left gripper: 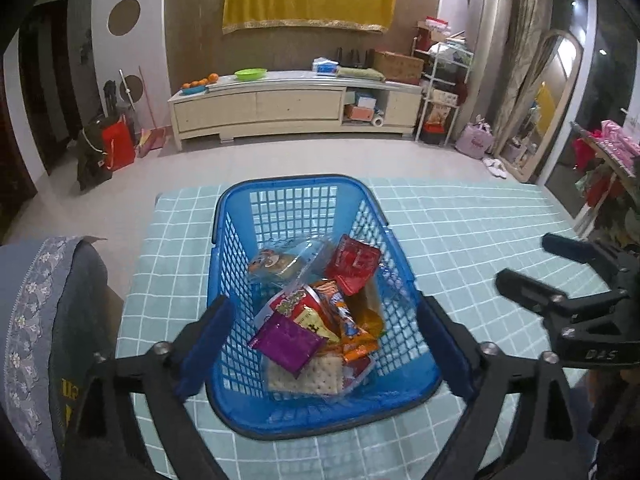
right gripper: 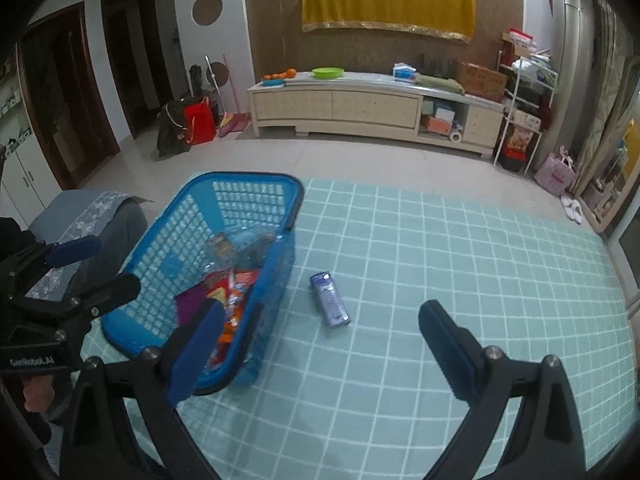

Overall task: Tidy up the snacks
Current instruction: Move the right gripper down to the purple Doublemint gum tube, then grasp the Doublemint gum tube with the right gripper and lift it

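Observation:
A blue plastic basket (left gripper: 236, 240) stands on the light green checked tablecloth (left gripper: 460, 220). It holds several snack packets: a purple one (left gripper: 286, 342), a red one (left gripper: 354, 262), orange ones and a cracker pack (left gripper: 308, 376). My left gripper (left gripper: 324, 344) is open and empty, its fingers on either side of the basket's near end. The basket also shows in the right wrist view (right gripper: 168, 240). A purple snack packet (right gripper: 330, 300) lies alone on the cloth to the basket's right. My right gripper (right gripper: 320, 344) is open and empty, just in front of that packet.
A grey chair with a lace cover (left gripper: 40, 300) stands left of the table. The table's far edge (left gripper: 400, 179) lies just behind the basket. A cream cabinet (left gripper: 296, 104) stands across the tiled floor.

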`<state>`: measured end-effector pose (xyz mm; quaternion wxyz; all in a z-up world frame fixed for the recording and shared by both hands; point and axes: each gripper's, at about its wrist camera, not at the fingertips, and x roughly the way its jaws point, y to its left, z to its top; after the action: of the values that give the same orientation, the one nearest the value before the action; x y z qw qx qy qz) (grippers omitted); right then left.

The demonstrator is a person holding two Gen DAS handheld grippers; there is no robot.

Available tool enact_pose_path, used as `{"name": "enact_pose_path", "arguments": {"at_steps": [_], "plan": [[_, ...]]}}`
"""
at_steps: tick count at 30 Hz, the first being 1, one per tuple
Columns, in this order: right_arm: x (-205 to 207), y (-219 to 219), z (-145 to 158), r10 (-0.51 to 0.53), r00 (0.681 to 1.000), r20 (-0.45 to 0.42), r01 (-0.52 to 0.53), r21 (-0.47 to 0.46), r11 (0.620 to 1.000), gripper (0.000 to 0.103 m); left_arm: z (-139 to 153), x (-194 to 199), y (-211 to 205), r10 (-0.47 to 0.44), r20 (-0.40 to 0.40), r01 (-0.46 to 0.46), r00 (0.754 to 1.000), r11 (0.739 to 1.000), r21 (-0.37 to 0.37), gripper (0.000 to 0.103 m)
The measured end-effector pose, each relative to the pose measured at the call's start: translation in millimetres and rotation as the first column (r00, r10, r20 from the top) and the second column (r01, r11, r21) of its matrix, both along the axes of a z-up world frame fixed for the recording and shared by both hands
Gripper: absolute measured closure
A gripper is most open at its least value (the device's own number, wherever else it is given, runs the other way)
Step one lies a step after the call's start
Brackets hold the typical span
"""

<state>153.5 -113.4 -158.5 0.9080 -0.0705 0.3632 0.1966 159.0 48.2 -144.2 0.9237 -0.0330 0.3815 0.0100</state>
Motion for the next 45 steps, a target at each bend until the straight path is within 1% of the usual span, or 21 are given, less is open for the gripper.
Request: {"name": "enact_pose_path", "arguments": {"at_steps": [1, 5, 8, 11, 15, 19, 21, 22, 25, 28, 30, 31, 33, 35, 40, 41, 43, 45], "plan": [[3, -2, -2, 0.005, 1.0, 0.003, -0.005, -0.002, 1.0, 0.004, -3, 6, 0, 0.013, 0.0, -0.013, 1.0, 1.0, 0.006, 0.0], [17, -6, -8, 0.031, 0.999, 0.035, -0.03, -0.024, 0.999, 0.004, -14, 21, 0, 0.022, 0.002, -0.022, 1.0, 1.0, 0.003, 0.0], [31, -11, -16, 0.038, 0.998, 0.045, -0.037, -0.029, 0.999, 0.004, -20, 36, 1, 0.065, 0.0, -0.065, 0.998, 0.998, 0.009, 0.0], [49, -13, -31, 0.05, 0.998, 0.031, -0.049, -0.049, 0.998, 0.004, -25, 46, 1, 0.071, 0.001, -0.071, 0.997, 0.997, 0.01, 0.0], [65, -12, -52, 0.068, 0.998, 0.008, -0.067, -0.053, 0.996, 0.004, -36, 59, 5, 0.11, -0.015, -0.11, 0.994, 0.993, 0.041, 0.0], [65, -7, -68, 0.109, 0.994, 0.006, -0.108, -0.051, 0.993, 0.004, -49, 67, 10, 0.121, -0.038, -0.12, 0.992, 0.993, 0.021, 0.0], [65, -5, -77, 0.12, 0.993, 0.009, -0.119, -0.057, 0.991, 0.004, -52, 70, 11, 0.121, -0.044, -0.12, 0.992, 0.992, 0.026, 0.0], [66, -3, -81, 0.124, 0.992, 0.0, -0.124, -0.055, 0.991, 0.004, -54, 71, 11, 0.124, -0.046, -0.123, 0.991, 0.992, 0.025, 0.0], [73, 1, -89, 0.144, 0.989, -0.037, -0.145, -0.041, 0.989, 0.004, -53, 70, 15, 0.118, -0.041, -0.118, 0.992, 0.993, -0.009, 0.0], [78, 2, -98, 0.142, 0.989, -0.051, -0.145, -0.051, 0.988, 0.006, -57, 73, 18, 0.128, -0.064, -0.13, 0.99, 0.991, -0.024, 0.0], [78, 5, -107, 0.157, 0.986, -0.063, -0.162, -0.09, 0.983, 0.011, -58, 74, 18, 0.131, -0.075, -0.134, 0.988, 0.991, -0.029, 0.0], [78, 6, -111, 0.165, 0.984, -0.07, -0.171, -0.097, 0.98, 0.019, -59, 74, 18, 0.132, -0.083, -0.134, 0.988, 0.99, -0.029, 0.0], [78, 8, -119, 0.174, 0.98, -0.093, -0.183, -0.096, 0.978, 0.024, -60, 75, 16, 0.125, -0.09, -0.128, 0.988, 0.992, -0.021, 0.0], [80, 12, -126, 0.183, 0.976, -0.116, -0.196, -0.115, 0.974, 0.028, -61, 76, 14, 0.116, -0.093, -0.119, 0.989, 0.993, -0.018, 0.0], [83, 20, -139, 0.204, 0.969, -0.139, -0.221, -0.123, 0.967, 0.037, -61, 78, 14, 0.118, -0.112, -0.122, 0.987, 0.992, -0.026, 0.0], [84, 21, -141, 0.206, 0.968, -0.143, -0.224, -0.128, 0.966, 0.041, -62, 78, 14, 0.123, -0.113, -0.126, 0.986, 0.992, -0.026, 0.0], [86, 24, -144, 0.213, 0.967, -0.139, -0.232, -0.138, 0.963, 0.045, -61, 78, 13, 0.122, -0.112, -0.125, 0.986, 0.992, -0.021, 0.0], [86, 26, -147, 0.22, 0.966, -0.138, -0.239, -0.143, 0.96, 0.054, -62, 79, 11, 0.121, -0.111, -0.122, 0.986, 0.992, -0.009, 0.0]]}}
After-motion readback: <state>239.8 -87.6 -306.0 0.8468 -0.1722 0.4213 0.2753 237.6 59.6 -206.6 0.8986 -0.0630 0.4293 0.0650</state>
